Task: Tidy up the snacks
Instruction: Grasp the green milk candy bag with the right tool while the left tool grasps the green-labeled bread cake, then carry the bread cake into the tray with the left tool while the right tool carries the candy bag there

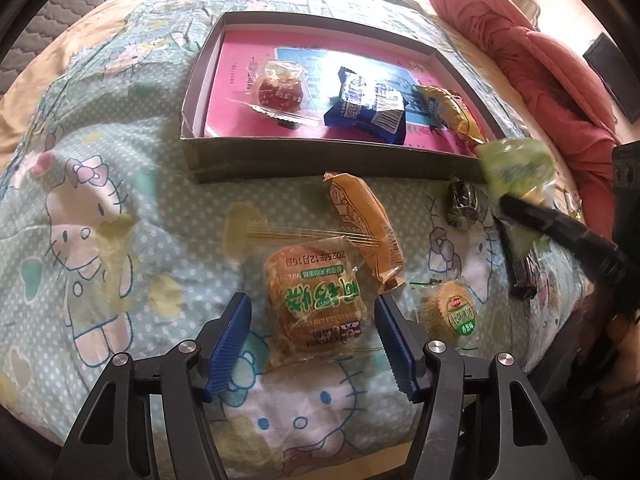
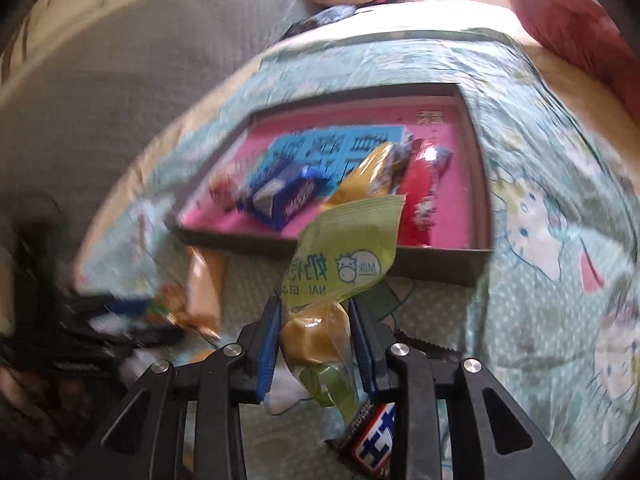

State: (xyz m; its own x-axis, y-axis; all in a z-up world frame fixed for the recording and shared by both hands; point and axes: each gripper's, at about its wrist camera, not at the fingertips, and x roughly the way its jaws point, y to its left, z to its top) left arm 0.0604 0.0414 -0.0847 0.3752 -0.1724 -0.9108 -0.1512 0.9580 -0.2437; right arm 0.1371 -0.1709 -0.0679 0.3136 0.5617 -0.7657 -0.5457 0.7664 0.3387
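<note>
Broadly, a bed covered with a cartoon-cat quilt (image 1: 100, 208) carries everything, with a pink blanket (image 1: 520, 56) heaped at its far right corner. On the quilt sits a shallow box (image 1: 320, 160) with a pink floor, nearer the far edge.

Only the left wrist view shows the loose snacks clearly: a clear-wrapped brown cake (image 1: 316, 304) lies between the spread fingers of the left claw (image 1: 314, 344), whose blue pads stand clear of it on both sides, gripping nothing. An orange packet (image 1: 368, 228) lies just beyond the cake, touching it, a small round cake (image 1: 450, 308) just to its right, and a dark candy (image 1: 462, 204) lies near the box's front wall. Inside the box lie a red sweet (image 1: 280, 88), a blue packet (image 1: 368, 108) and a yellow packet (image 1: 448, 112).

Only the right wrist view shows the right claw (image 2: 316, 320) pinched onto a green milk-candy packet (image 2: 348, 248), held above the quilt near the box's front wall. A red packet (image 2: 420, 200) in the box, hidden from the left view, shows here. A dark bar (image 2: 376, 444) beneath the claw is partly cut off. This view is motion-blurred, so the box contents and the left side are hard to read.
</note>
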